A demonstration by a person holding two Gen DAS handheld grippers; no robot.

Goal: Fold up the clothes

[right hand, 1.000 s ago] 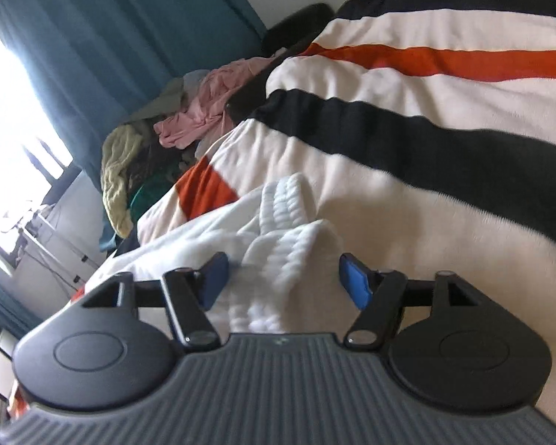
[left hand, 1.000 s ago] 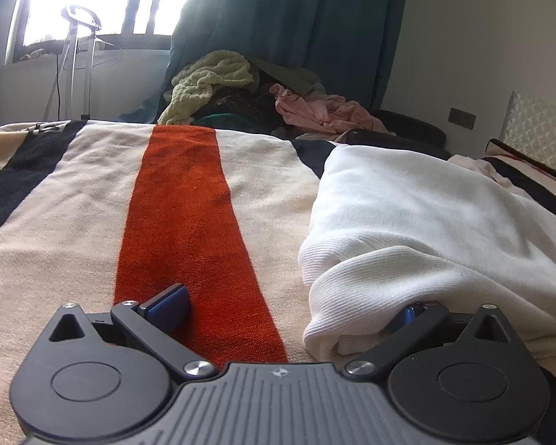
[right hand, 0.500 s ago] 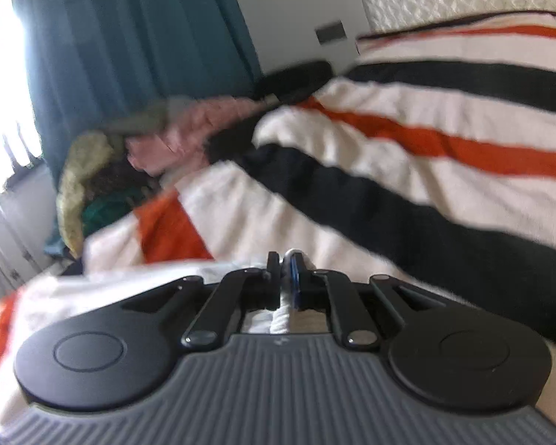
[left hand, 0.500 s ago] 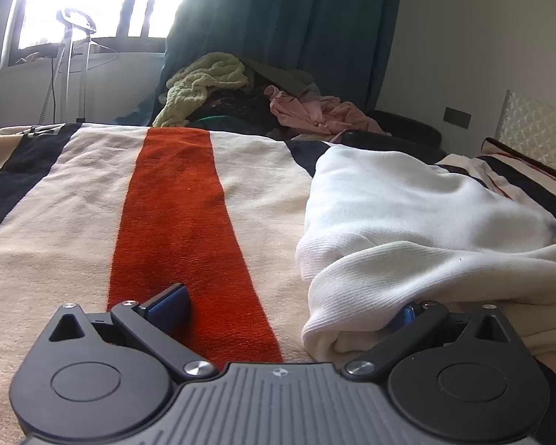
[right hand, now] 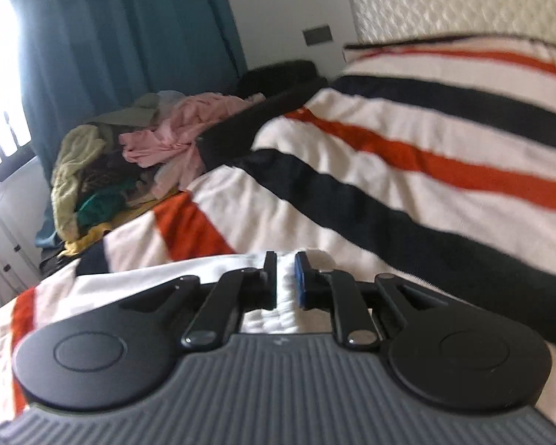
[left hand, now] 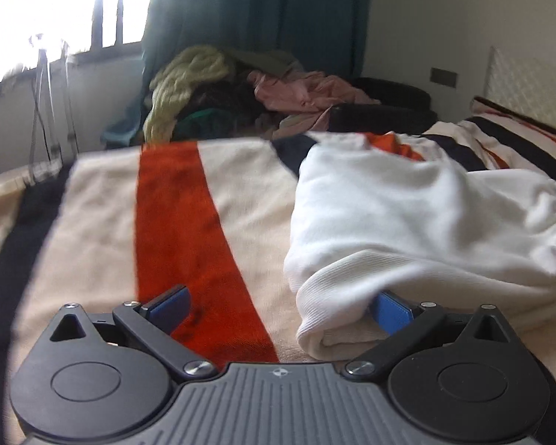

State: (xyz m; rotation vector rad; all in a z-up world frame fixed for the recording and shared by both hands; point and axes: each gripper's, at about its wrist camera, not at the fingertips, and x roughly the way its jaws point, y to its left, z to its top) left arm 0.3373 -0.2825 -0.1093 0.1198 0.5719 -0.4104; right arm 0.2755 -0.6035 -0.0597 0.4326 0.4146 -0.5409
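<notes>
Two hand-held grippers: left (left hand: 278, 306) spread wide, right (right hand: 285, 282) pinching white garment (left hand: 407, 230); striped blanket (left hand: 103, 222).

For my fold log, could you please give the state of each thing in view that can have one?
white garment: partly folded, lying on the bed.
left gripper: open, one finger under the garment's rolled edge.
right gripper: shut on white fabric.
striped blanket: spread over the bed.
clothes pile: unfolded, heaped.
curtain: drawn aside.

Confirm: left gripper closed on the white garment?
No, the left gripper is wide open; only its right finger is tucked under the white garment.
</notes>
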